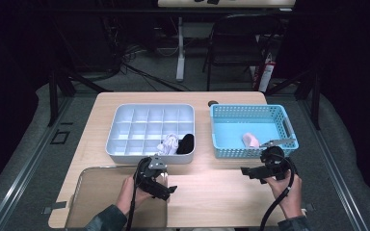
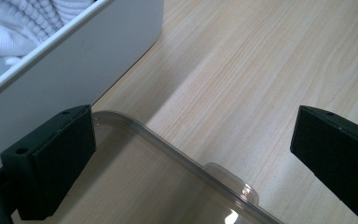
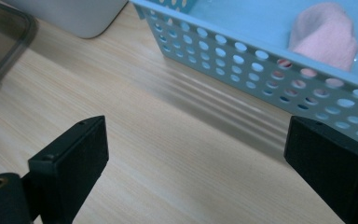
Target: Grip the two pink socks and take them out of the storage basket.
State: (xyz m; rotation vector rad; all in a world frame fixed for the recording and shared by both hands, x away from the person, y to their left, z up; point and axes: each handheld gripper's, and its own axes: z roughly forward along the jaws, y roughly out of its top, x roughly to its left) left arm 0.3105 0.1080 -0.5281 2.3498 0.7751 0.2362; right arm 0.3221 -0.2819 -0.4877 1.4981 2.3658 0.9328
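A white divided tray (image 1: 125,150) stands mid-table with a white knitted sock (image 1: 169,143) and a black sock (image 1: 186,143) in its front right compartments. To its right, a blue perforated basket (image 1: 221,144) holds a pink sock (image 1: 250,140). My left gripper (image 1: 164,188) is open over the corner of a clear plastic lid (image 2: 177,163), close beside the white tray's wall (image 2: 74,70). My right gripper (image 1: 248,172) is open above bare wood in front of the basket (image 3: 261,70), with the pink sock (image 3: 326,35) behind the basket wall. Both sets of jaws hold nothing.
The clear lid (image 1: 96,192) lies flat at the table's front left corner. Bare wood (image 1: 212,192) stretches between the two hands. A folding chair (image 1: 236,43) and a table leg (image 1: 179,48) stand beyond the far edge.
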